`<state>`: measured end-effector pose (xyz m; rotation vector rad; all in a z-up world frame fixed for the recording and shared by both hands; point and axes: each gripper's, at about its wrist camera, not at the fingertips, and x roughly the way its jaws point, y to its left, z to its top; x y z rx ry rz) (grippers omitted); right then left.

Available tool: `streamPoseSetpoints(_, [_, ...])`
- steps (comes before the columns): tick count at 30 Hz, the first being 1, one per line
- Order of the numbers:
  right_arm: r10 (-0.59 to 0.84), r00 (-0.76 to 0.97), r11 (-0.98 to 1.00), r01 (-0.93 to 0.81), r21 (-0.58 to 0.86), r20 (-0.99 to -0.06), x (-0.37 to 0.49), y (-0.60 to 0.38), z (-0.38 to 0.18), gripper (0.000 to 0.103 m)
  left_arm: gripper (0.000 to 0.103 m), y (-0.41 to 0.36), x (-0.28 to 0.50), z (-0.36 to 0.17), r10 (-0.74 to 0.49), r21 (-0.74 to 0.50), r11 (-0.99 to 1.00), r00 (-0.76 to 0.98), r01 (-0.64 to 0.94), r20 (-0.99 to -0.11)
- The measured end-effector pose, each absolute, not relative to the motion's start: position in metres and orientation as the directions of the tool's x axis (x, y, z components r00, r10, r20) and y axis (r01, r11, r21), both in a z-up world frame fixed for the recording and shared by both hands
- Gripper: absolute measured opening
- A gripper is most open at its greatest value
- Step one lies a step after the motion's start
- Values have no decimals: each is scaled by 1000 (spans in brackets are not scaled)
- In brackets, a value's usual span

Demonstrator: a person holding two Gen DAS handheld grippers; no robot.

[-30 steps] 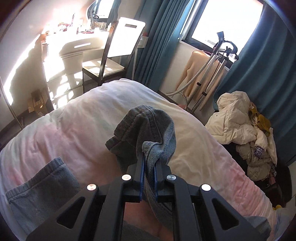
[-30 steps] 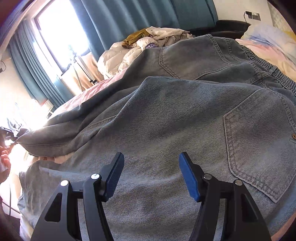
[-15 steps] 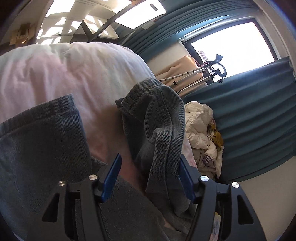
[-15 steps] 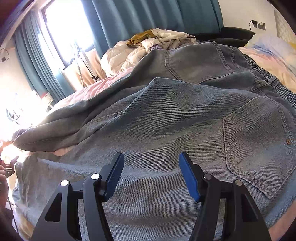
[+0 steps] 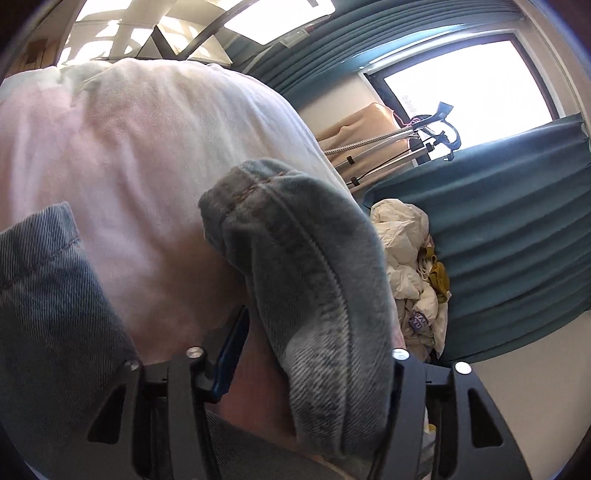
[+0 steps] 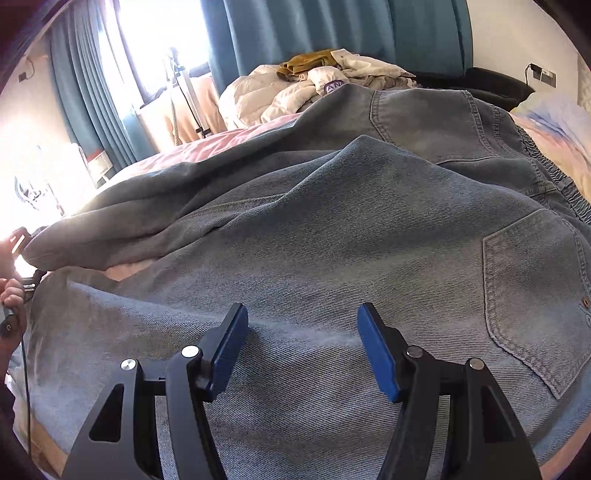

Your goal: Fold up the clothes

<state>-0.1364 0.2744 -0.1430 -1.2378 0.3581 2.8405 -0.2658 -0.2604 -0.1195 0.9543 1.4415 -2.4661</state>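
Left wrist view, nearest item: left gripper [image 5: 314, 354], black frame with blue pads, jaws spread wide. A rolled leg end of the jeans [image 5: 306, 280] lies between the fingers and drapes over the right finger, hiding its pad; the left pad [image 5: 231, 354] is bare and clear of the cloth. Second leg hem [image 5: 48, 295] of the same denim at lower left, flat on the bedding. Pale pink-white duvet [image 5: 147, 147] beneath and beyond both. Further right: heap of white and mustard clothes [image 5: 410, 266]; teal curtain [image 5: 509, 236]; garment steamer stand [image 5: 417, 140] against the bright window [image 5: 469, 85].

Right wrist view, nearest item: right gripper [image 6: 303, 343], jaws apart, nothing between them, fingertips low over the denim; contact cannot be judged. Jeans [image 6: 332, 258] spread face-down across the bed, back pocket [image 6: 535, 295] at right, elastic waistband [image 6: 543, 177] beyond. Person's hand [image 6: 11, 295] at left edge. Far: clothes heap [image 6: 306, 85], teal curtains [image 6: 332, 33], wall socket [image 6: 541, 75].
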Motion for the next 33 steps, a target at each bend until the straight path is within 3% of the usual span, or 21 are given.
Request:
streamPoseSetpoints(4, [-61,-684,-978,-106,181,-727,-137,270,-143,62,8,-266,-272,-116,185,-725,-557,-790,405,-584])
streamPoseSetpoints(7, [-56,-679,-980,-103,171,-732,-138,268,-145,62,6,-260,-274,-96,216,-747,-579,-821,328,-528])
streamPoseSetpoints(9, [-54,-679,-981,-102,167,-732,-137,268,-145,62,6,-255,-269,-77,290,-807,-558,-865,194,-409])
streamPoseSetpoints(13, [-58,-681,-980,-100,171,-730,-136,268,-144,62,6,-248,-261,-36,455,-890,-435,-886,-133,-90])
streamPoseSetpoints(15, [-62,-681,-980,-99,175,-729,-137,268,-143,62,6,-248,-253,-21,478,-879,-426,-878,-214,-18])
streamPoseSetpoints(17, [-65,-683,-979,-98,179,-727,-135,268,-142,62,6,-254,-244,-23,448,-881,-439,-893,-176,-45])
streamPoseSetpoints(19, [-66,-686,-979,-96,181,-725,-134,267,-141,62,6,-266,-235,-41,338,-891,-454,-923,12,-185])
streamPoseSetpoints(22, [-69,-689,-981,-85,175,-722,-134,264,-140,62,6,-293,-228,-88,197,-839,-408,-863,360,-466])
streamPoseSetpoints(23, [-70,-690,-982,-80,172,-721,-134,263,-139,62,6,-303,-226,-106,183,-834,-370,-847,410,-498])
streamPoseSetpoints(28, [-80,-693,-984,-61,169,-717,-131,260,-134,62,6,-330,-224,-155,168,-840,-282,-838,463,-519])
streamPoseSetpoints(31, [-76,-692,-985,-58,161,-717,-131,259,-133,62,6,-318,-233,-136,95,-777,-401,-821,485,-562])
streamPoseSetpoints(33, [-76,-689,-985,-60,161,-721,-132,259,-133,62,6,-311,-234,-117,61,-754,-480,-841,448,-538])
